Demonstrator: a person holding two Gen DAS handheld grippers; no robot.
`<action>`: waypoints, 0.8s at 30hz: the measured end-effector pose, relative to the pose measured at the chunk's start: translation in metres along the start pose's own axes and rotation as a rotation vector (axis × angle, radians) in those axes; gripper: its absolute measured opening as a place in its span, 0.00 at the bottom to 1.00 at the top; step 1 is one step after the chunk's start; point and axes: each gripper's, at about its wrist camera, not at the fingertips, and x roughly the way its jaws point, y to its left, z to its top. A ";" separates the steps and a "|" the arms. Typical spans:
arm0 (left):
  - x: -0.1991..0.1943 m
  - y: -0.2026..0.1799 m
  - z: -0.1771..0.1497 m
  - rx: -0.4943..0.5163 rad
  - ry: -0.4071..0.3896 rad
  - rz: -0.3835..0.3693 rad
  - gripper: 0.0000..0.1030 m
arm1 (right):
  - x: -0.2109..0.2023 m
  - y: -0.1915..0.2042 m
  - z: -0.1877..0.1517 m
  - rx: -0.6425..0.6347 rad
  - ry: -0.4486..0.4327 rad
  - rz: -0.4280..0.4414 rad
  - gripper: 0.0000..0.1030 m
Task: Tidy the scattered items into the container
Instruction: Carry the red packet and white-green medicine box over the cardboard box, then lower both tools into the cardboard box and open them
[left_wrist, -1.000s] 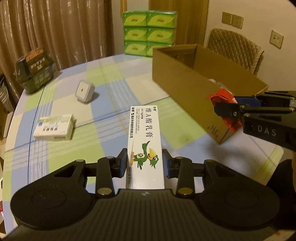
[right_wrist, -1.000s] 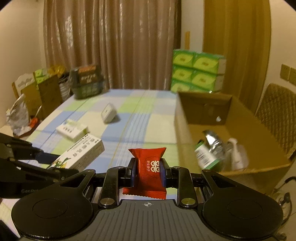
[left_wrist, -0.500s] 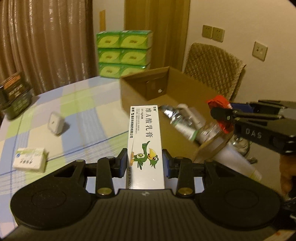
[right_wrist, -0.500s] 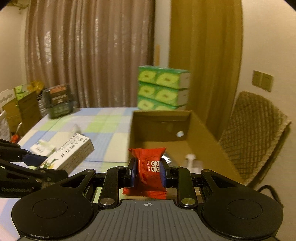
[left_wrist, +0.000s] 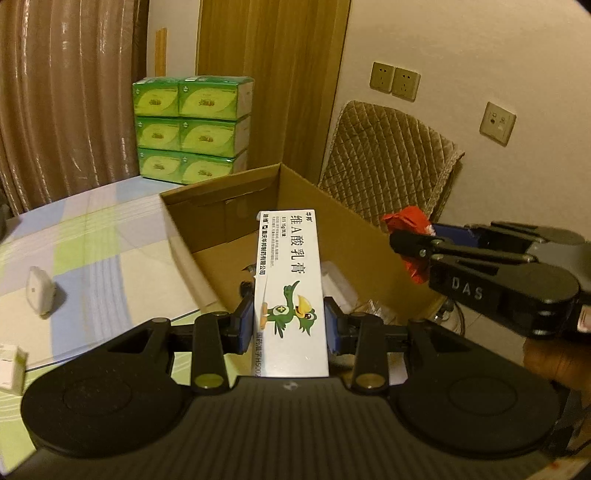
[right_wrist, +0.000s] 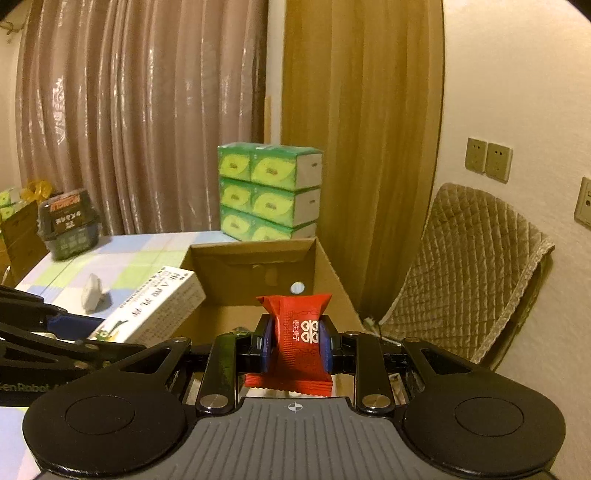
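Left gripper, fingers clenched on ointment carton, and right gripper, clenched on red sachet, have moved from over the desk to above the cardboard box: both items ready for release.

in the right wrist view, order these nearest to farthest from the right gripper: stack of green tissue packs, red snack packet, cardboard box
1. red snack packet: clamped in the right gripper.
2. cardboard box: just ahead of and below the gripper, open top.
3. stack of green tissue packs: beyond the box's far wall, by the curtain.
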 end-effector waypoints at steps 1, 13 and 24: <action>0.004 -0.001 0.003 -0.008 -0.001 -0.004 0.32 | 0.003 -0.003 0.001 0.002 0.003 0.000 0.22; 0.035 0.003 0.015 -0.048 0.002 -0.010 0.32 | 0.026 -0.013 0.002 0.012 0.022 -0.002 0.22; 0.050 0.013 0.020 -0.082 -0.003 -0.008 0.32 | 0.037 -0.014 0.004 0.013 0.028 0.000 0.22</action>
